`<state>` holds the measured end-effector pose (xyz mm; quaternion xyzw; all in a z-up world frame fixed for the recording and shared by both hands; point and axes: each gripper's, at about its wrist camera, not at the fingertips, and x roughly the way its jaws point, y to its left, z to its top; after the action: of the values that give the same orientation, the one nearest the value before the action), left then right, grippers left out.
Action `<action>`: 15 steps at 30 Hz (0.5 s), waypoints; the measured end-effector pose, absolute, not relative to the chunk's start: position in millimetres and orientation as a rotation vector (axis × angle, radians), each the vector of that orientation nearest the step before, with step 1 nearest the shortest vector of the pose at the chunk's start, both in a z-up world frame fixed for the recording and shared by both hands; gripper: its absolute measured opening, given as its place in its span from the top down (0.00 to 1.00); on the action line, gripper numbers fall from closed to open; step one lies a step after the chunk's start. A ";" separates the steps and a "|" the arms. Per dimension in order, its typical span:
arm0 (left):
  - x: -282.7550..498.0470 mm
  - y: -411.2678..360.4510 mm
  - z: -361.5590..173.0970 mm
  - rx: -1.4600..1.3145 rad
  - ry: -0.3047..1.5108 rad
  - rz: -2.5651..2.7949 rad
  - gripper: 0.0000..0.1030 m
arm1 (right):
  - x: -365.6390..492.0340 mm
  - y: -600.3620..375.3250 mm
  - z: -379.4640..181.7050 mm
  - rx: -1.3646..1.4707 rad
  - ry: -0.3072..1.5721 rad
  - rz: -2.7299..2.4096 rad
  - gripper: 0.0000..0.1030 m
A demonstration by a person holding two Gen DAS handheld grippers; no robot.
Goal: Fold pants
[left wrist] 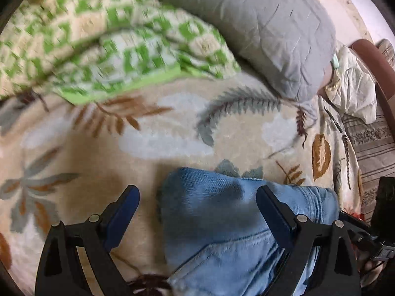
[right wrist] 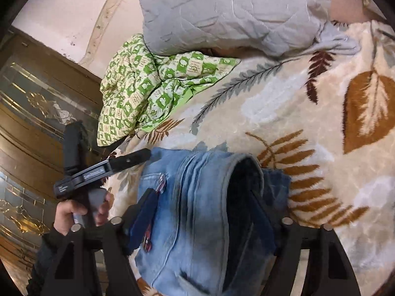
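Observation:
Light blue jeans [left wrist: 222, 222] lie folded in a bundle on a cream leaf-patterned blanket [left wrist: 160, 128]. In the left wrist view my left gripper [left wrist: 197, 197] stands wide open above the bundle's far corner; its pads touch no cloth. In the right wrist view the jeans [right wrist: 197, 197] show their waistband opening and a pocket. My right gripper [right wrist: 202, 204] straddles the bundle, open, with the denim between its fingers but not pinched. The left gripper [right wrist: 145, 154] also shows there, held by a hand [right wrist: 74, 212] at the bundle's left corner.
A green checked cloth [right wrist: 153, 88] lies crumpled beyond the jeans. A grey quilted pillow [right wrist: 222, 12] sits at the head of the bed. A wooden cabinet with glass panels [right wrist: 32, 103] stands left of the bed. A white bag [left wrist: 353, 91] lies by the pillow.

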<state>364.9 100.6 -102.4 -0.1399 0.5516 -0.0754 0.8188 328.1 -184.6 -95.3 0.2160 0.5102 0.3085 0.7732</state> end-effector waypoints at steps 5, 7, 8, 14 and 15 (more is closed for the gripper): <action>363.7 88.5 -108.5 -0.240 1.183 -0.229 0.81 | 338.7 -172.3 -96.9 0.477 1.089 0.709 0.92; 361.9 85.0 -105.2 -0.205 1.174 -0.260 0.83 | 335.7 -167.0 -91.4 0.444 1.058 0.735 0.93; 361.0 85.6 -103.2 -0.203 1.171 -0.269 0.83 | 334.5 -166.4 -89.2 0.442 1.046 0.742 0.93; 358.7 96.1 -105.4 -0.241 1.155 -0.298 0.84 | 330.5 -171.9 -82.9 0.425 1.003 0.733 0.95; 361.9 101.7 -114.3 -0.250 1.179 -0.283 0.84 | 331.1 -173.2 -89.4 0.349 1.023 0.654 0.95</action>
<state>361.9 101.7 -114.3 -0.1174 0.5525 -0.1324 0.8145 331.1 -173.2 -89.4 0.1633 0.4782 0.3055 0.8071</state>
